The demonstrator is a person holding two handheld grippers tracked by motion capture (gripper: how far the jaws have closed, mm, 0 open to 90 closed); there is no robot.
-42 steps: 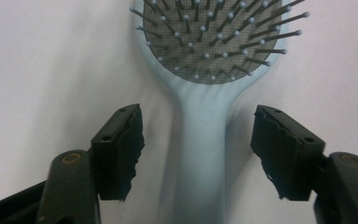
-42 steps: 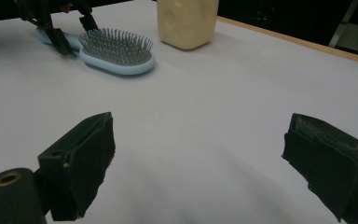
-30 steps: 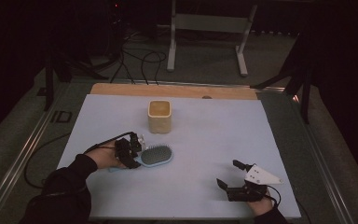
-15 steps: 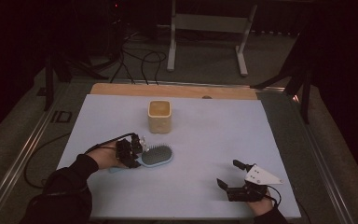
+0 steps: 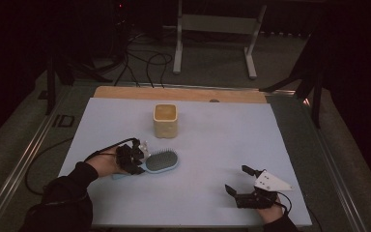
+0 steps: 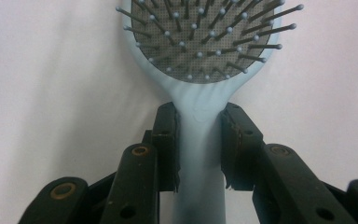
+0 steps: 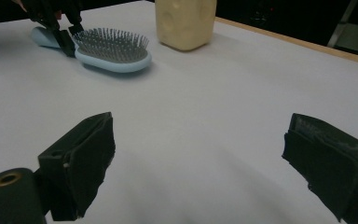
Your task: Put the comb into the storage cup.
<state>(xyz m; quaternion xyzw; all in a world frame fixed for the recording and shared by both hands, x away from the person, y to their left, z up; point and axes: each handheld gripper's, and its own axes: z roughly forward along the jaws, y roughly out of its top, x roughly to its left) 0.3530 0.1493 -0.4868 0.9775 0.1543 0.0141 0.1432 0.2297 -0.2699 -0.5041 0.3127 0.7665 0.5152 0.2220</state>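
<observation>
A light-blue hairbrush (image 5: pixel 162 161) lies bristles up on the white sheet (image 5: pixel 212 140), left of the middle. My left gripper (image 5: pixel 137 157) is at its left end. In the left gripper view the two black pads of that gripper (image 6: pixel 199 116) press on both sides of the neck of the hairbrush (image 6: pixel 205 42), so it is shut on the handle. My right gripper (image 5: pixel 236 179) rests near the front right of the sheet, jaws wide open with nothing between them (image 7: pixel 200 154). The right gripper view shows the hairbrush (image 7: pixel 114 51) and the left gripper (image 7: pixel 65 35) farther off.
A cream-coloured cup (image 5: pixel 165 121) stands upright behind the brush, about a hand's width away, and shows again in the right gripper view (image 7: pixel 186 21). A wooden strip (image 5: pixel 174 93) borders the sheet's far edge. Beyond the table stand a metal frame (image 5: pixel 212 38) and floor cables (image 5: pixel 140 60).
</observation>
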